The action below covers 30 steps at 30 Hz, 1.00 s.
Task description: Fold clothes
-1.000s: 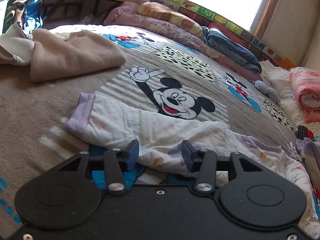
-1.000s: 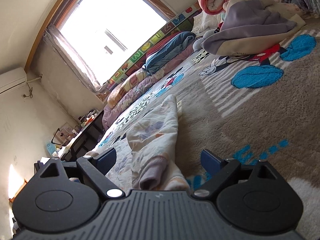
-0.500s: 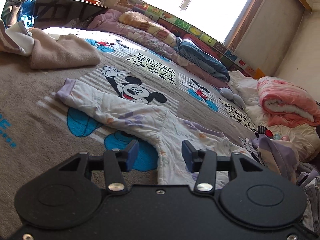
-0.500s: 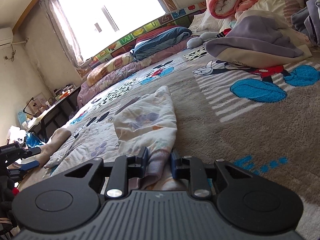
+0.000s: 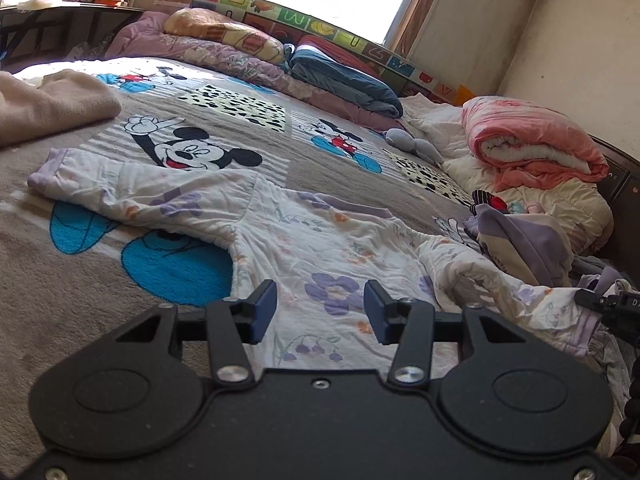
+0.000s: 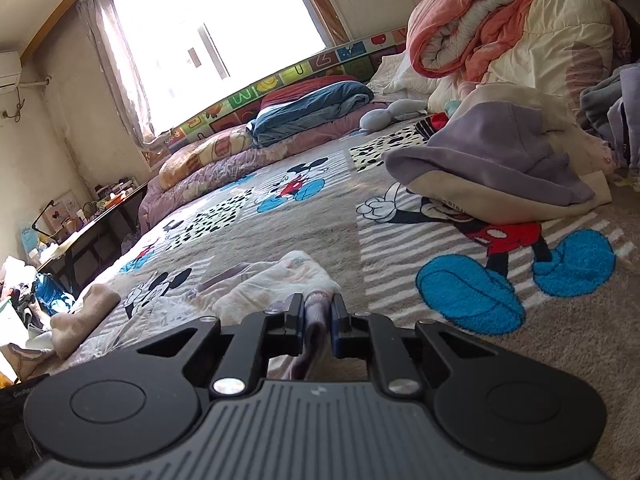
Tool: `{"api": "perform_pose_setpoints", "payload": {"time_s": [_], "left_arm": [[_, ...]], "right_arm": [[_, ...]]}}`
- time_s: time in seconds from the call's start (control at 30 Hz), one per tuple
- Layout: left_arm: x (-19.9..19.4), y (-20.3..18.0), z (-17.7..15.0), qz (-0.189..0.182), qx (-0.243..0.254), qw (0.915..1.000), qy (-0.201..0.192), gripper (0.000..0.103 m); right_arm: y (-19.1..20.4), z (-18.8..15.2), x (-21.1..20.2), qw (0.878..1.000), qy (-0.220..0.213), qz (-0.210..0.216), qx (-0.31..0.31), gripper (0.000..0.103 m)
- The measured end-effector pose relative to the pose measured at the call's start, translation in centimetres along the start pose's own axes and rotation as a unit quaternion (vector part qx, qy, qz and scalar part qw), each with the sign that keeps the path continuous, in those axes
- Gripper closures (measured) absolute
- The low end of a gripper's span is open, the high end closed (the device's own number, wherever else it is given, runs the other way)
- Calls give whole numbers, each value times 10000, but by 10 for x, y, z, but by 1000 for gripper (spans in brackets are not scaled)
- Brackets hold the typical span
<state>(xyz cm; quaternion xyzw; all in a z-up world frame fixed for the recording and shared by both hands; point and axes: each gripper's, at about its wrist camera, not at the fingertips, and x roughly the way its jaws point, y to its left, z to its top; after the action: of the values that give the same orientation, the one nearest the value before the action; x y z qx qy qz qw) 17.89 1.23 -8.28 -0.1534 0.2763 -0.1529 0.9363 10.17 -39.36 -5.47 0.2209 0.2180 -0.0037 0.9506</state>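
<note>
A white long-sleeved shirt (image 5: 320,240) with purple flowers and lilac cuffs lies spread on the Mickey Mouse blanket (image 5: 80,280). My left gripper (image 5: 320,304) hovers open just above the shirt's near hem, with nothing pinched between its blue pads. My right gripper (image 6: 318,312) has its jaws closing on the lilac cuff of the right sleeve (image 6: 280,280), which is bunched between the pads and raised off the blanket. In the left wrist view the right gripper (image 5: 612,308) shows at the right edge, at the end of that sleeve.
A beige towel (image 5: 48,104) lies at the far left. A purple and cream garment (image 6: 500,160) and a rolled pink quilt (image 5: 532,148) sit to the right. Folded bedding (image 5: 344,76) lines the window wall. A cluttered desk (image 6: 100,216) stands beyond the bed.
The right gripper shut on the sleeve cuff and lifted it off the blanket. The left gripper slid right, from the left sleeve to the shirt's body, still open.
</note>
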Motion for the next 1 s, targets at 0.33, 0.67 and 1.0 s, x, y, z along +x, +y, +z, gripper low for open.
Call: {"api": "perform_pose_setpoints", "payload": {"time_s": [0.33, 0.67, 1.0], "left_arm": [[18, 1, -8, -118, -19, 9996, 265, 56], [34, -3, -16, -331, 85, 9979, 546, 55], [45, 3, -18, -604, -35, 9948, 815, 52]], "right_arm": [[-43, 75, 41, 9948, 274, -707, -683, 90], [-68, 93, 101, 9831, 560, -1229, -1233, 91], [-94, 77, 153, 9691, 977, -1592, -1610, 91]]}}
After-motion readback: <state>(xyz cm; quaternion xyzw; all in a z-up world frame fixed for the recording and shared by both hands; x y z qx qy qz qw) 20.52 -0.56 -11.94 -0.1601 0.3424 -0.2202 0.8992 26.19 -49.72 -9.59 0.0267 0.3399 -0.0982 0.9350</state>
